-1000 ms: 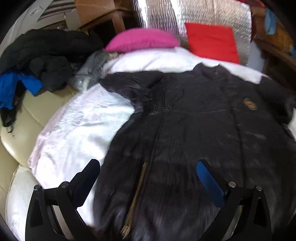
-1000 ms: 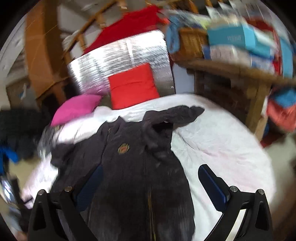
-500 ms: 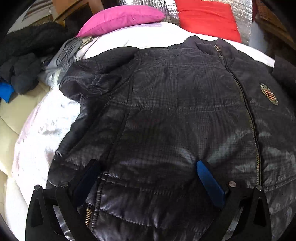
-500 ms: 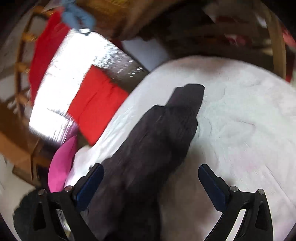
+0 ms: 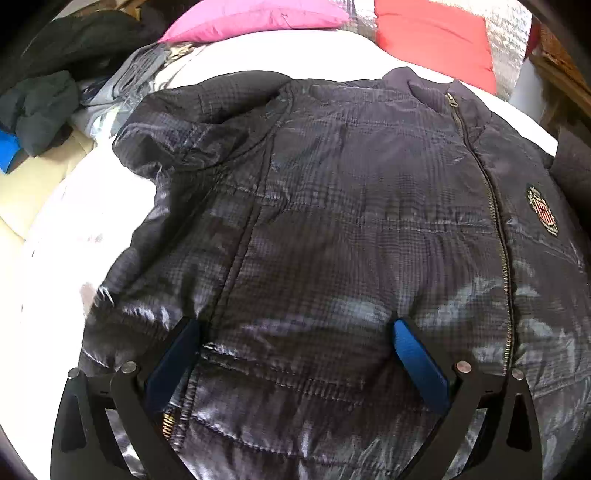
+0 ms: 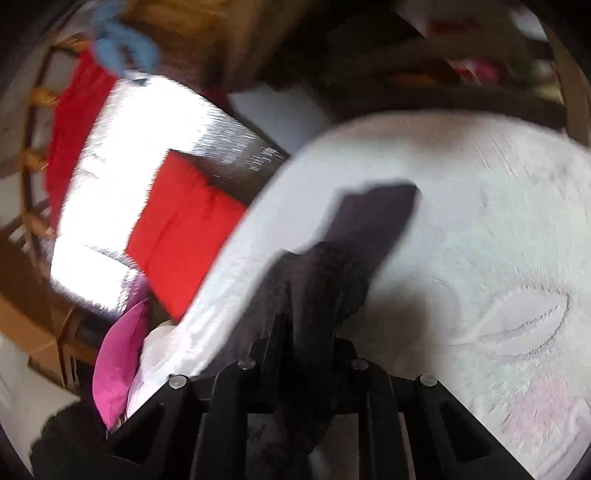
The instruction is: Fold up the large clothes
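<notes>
A dark quilted jacket (image 5: 351, 229) with a zip and a chest badge lies front up on a white bedcover (image 5: 85, 206). Its left sleeve is folded in at the shoulder. My left gripper (image 5: 295, 350) is open, its blue-padded fingers (image 5: 417, 362) spread just above the jacket's lower front. In the right wrist view my right gripper (image 6: 306, 336) is shut on the jacket's dark sleeve (image 6: 354, 251), which stretches away over the white bedcover (image 6: 498, 258). The view is blurred.
A pink cushion (image 5: 255, 16) and a red cushion (image 5: 432, 40) lie at the head of the bed against a silver panel (image 6: 122, 177). A pile of dark and grey clothes (image 5: 55, 85) lies to the left. Wooden furniture (image 6: 443, 74) stands beyond the bed.
My right gripper has closed on the jacket sleeve; it was open half a second ago. My left gripper has shifted slightly and stays open over the jacket.
</notes>
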